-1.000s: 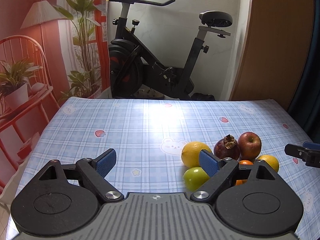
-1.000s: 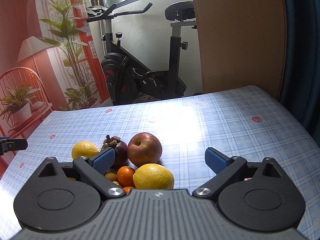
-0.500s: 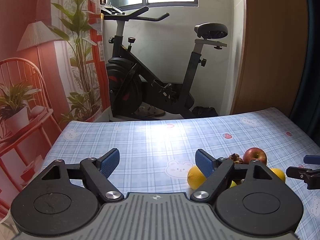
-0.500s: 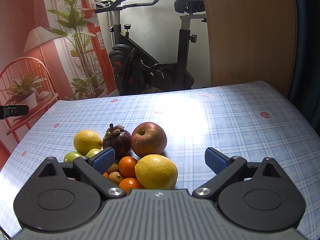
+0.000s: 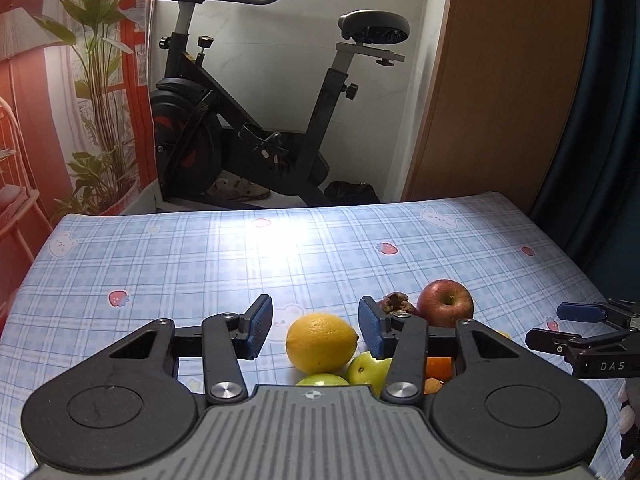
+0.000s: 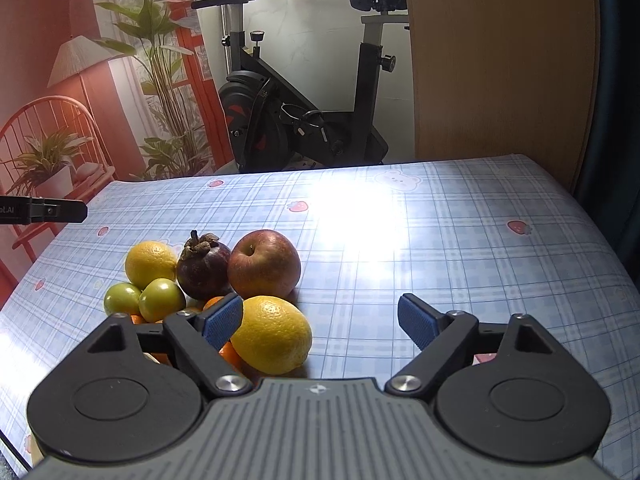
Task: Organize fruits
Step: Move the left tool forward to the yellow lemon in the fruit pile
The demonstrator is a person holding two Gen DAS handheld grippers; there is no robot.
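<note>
A heap of fruit lies on the blue checked tablecloth (image 6: 440, 248). It holds a red apple (image 6: 264, 264), a dark mangosteen (image 6: 204, 270), two lemons, two green fruits (image 6: 162, 300) and small oranges (image 6: 214, 304). My left gripper (image 5: 316, 330) is closing with the far lemon (image 5: 322, 342) between its blue pads; a gap still shows on the left side. My right gripper (image 6: 320, 322) is also closing, and the near lemon (image 6: 272, 334) lies just inside its left pad, with nothing touching its right pad.
Behind the table's far edge stands a black exercise bike (image 5: 256, 128). A wooden panel (image 6: 496, 60) and a dark curtain (image 5: 600, 100) rise at the right. A plant-print wall hanging (image 6: 120, 80) is at the left. Bare cloth stretches behind and right of the fruit.
My left gripper has shifted right and narrowed its jaws; the far lemon now sits between its fingers. My right gripper has tipped down a little and narrowed slightly around the near lemon.
</note>
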